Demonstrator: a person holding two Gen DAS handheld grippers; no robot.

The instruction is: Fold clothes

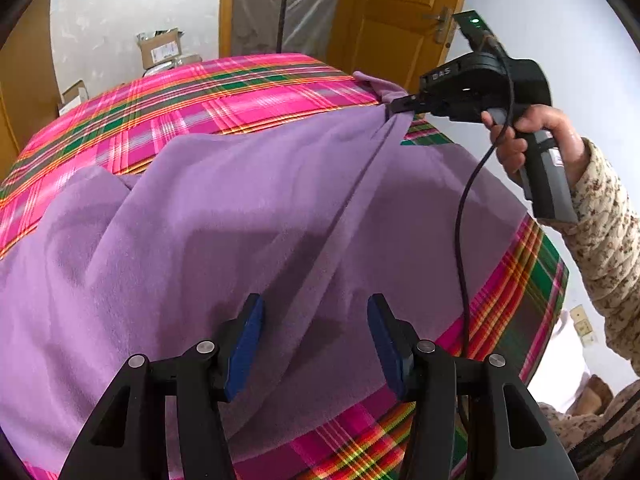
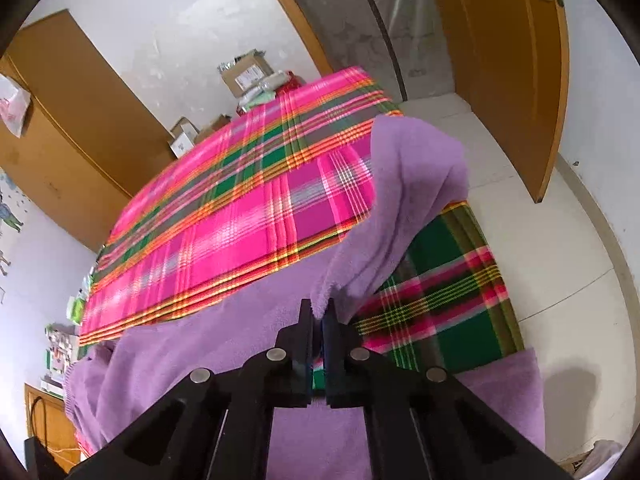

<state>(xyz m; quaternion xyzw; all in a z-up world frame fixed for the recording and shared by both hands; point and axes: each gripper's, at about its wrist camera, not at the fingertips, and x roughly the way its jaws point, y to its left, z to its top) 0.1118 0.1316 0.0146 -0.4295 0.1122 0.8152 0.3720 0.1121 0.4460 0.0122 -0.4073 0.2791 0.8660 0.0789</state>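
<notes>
A purple fleece garment [image 1: 248,216] lies spread over a bed covered in pink, green and orange plaid cloth [image 1: 224,96]. My left gripper [image 1: 316,320] hovers open above the garment's near part, its blue pads [image 1: 248,344] apart with nothing pinched between them. At the far right edge of the bed my right gripper [image 1: 398,105] is shut on a bunched corner of the garment, lifting it into taut folds. In the right wrist view the right gripper [image 2: 319,310] pinches the purple garment [image 2: 404,184], and a flap stands up beyond the tips.
A person's hand [image 1: 520,136] in a speckled sleeve holds the right gripper, with a black cable [image 1: 462,240] hanging over the bed edge. Cardboard boxes [image 1: 160,50] sit behind the bed. A wooden door [image 2: 504,64] stands open at the right beside pale floor [image 2: 560,264].
</notes>
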